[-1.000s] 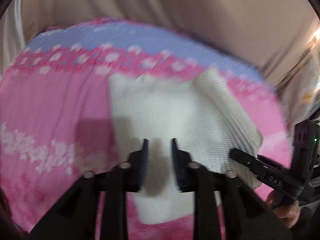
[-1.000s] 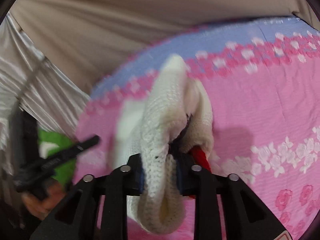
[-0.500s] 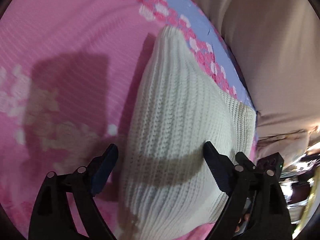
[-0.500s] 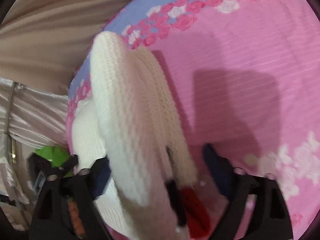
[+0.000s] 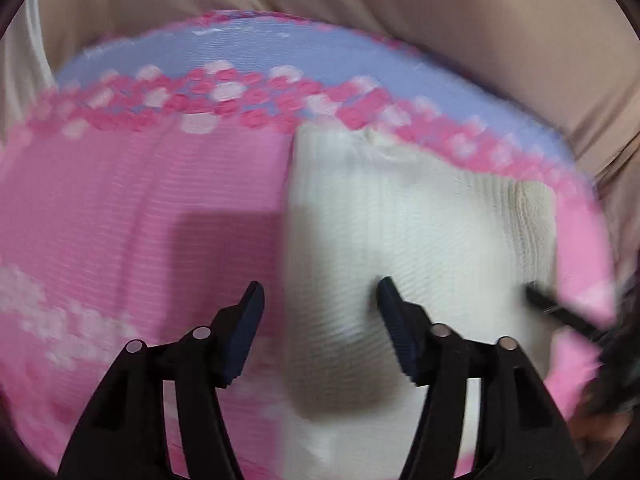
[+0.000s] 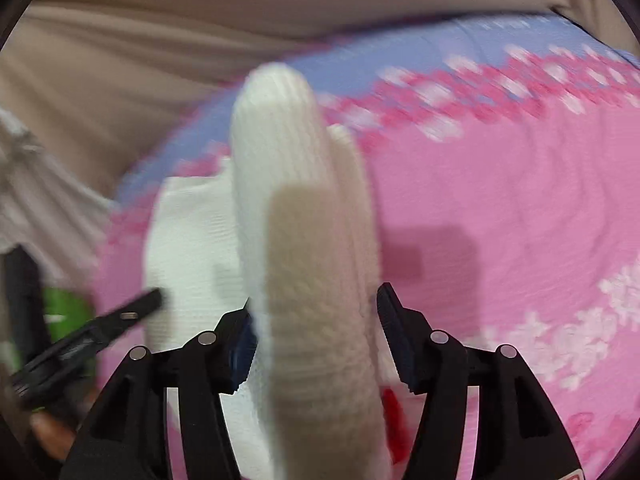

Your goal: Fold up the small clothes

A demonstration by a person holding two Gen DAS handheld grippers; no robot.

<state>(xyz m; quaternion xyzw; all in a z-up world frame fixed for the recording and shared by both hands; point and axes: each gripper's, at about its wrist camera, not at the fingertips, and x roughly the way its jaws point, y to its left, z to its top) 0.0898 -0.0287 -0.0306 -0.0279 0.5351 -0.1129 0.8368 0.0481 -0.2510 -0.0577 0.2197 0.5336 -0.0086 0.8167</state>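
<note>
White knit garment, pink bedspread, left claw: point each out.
white knit garment (image 5: 420, 232), left wrist view, flat ribbed middle.
pink bedspread (image 5: 140, 200), left wrist view, plain pink area left of the garment.
left claw (image 5: 320, 296), left wrist view, midway between its open fingertips.

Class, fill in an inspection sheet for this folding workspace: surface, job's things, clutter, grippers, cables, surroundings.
Surface: pink floral bedspread with a blue border.
Job's things: white knit garment lying on it; a fold stands up between the right jaws, with something red beneath.
Clutter: green item, blurred.
Grippers: left gripper open above the knit's edge; right gripper open.
Cables: nothing seen.
Surroundings: beige cloth behind.
</note>
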